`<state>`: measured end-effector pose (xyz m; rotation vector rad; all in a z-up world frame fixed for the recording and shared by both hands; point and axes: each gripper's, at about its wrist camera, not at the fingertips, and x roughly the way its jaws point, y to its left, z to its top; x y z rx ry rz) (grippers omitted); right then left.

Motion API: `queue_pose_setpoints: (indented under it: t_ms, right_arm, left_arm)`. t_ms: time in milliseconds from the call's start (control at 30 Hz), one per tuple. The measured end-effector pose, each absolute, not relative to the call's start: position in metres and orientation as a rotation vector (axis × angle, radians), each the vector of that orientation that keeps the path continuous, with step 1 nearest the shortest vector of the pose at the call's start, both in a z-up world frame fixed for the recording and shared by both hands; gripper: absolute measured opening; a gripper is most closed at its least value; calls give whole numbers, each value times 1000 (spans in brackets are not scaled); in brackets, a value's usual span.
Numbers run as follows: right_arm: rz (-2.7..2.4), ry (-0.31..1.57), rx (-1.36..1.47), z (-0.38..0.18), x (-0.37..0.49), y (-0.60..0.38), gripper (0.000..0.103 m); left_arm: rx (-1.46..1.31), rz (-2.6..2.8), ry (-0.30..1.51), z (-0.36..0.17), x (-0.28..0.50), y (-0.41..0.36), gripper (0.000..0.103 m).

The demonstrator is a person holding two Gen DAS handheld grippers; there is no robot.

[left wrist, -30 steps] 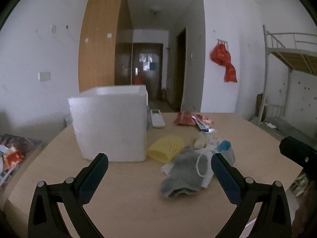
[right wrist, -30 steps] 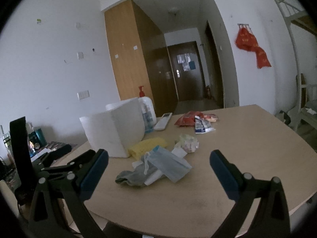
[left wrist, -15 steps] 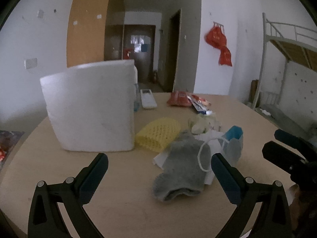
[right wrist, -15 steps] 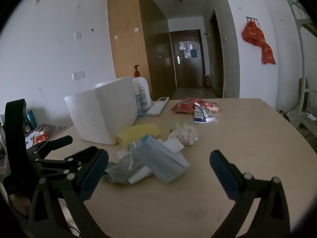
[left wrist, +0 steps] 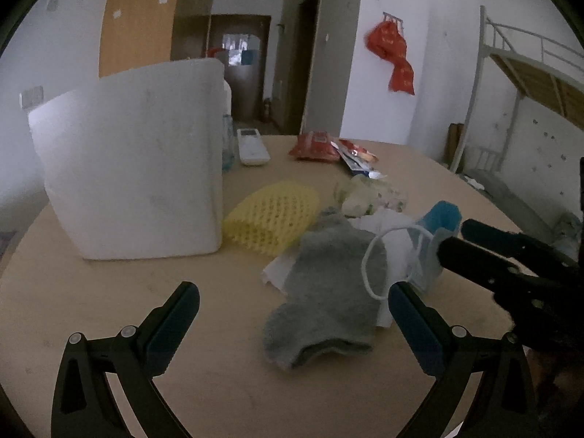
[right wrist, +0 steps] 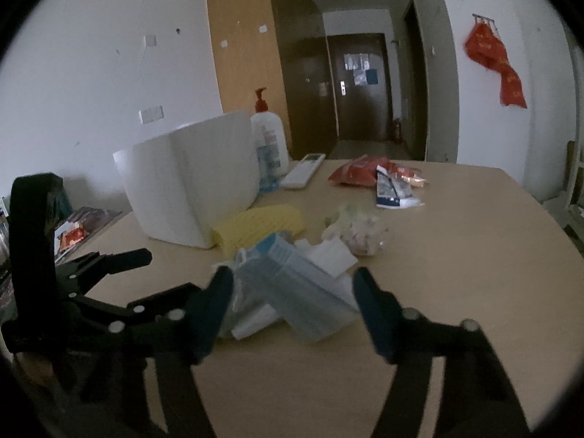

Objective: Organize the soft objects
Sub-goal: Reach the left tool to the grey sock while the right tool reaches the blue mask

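The right gripper [right wrist: 292, 299], held by a person, has its 2 blue-padded jaws closing around a pale blue face mask [right wrist: 303, 292]. The mask lies between them, but the pads do not yet appear to press on it. The left gripper [left wrist: 292, 314] stands wide open and holds nothing; a grey sock [left wrist: 328, 292] lies on the table between and just beyond its jaws.

The mask rests on crumpled white tissue [right wrist: 328, 255], at the near edge of a small pile on a pale wooden table [right wrist: 456, 255]. Its long axis runs diagonally in the right view, from upper left to lower right, and a white ear loop [left wrist: 372, 259] lies draped over the sock.

The mask looks very light, thin and floppy, so it will likely sag when lifted; gripping across its pleated middle seems safer than taking the loop.

Just beyond are a yellow foam net [left wrist: 272, 215], a white foam box [left wrist: 135, 182], a pump bottle [right wrist: 268, 146], a remote control [left wrist: 252, 140] and red snack packets [right wrist: 361, 173].
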<state>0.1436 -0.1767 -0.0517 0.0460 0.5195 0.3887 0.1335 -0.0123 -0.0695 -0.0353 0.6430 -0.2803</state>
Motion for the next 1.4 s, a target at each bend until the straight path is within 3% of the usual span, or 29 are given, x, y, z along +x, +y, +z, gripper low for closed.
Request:
queue_pose_setpoints:
  t_ms: [433,667,700,800,900,1067,1400]
  right_arm:
    - [421,636,48,-68,170,-177,22]
    - [399,618,7,-64,163,-185,22]
    - [401,607,-4,-62,161,-185,26]
    - [410,603,-29,-62,161,-186,48]
    - [408,598,-37,-64,163,-188,48]
    - [429,613,-29,-67,167,-188,48]
    - [459,626,-43,-67,172,-180,48]
  left_arm:
    - [-16,-388,728,-77,150,-24,103]
    - [4,-448,749,-76,152,-34,103]
    - [6,-464,754,-76,151,-35,103]
    - [12,-490,782,-79,154,-38,103]
    - [19,-483,807,-83,158,-41,102]
    - [24,-464,847,-88,163,-40,83]
    - [-20,-437,850,-92,162,-24,55]
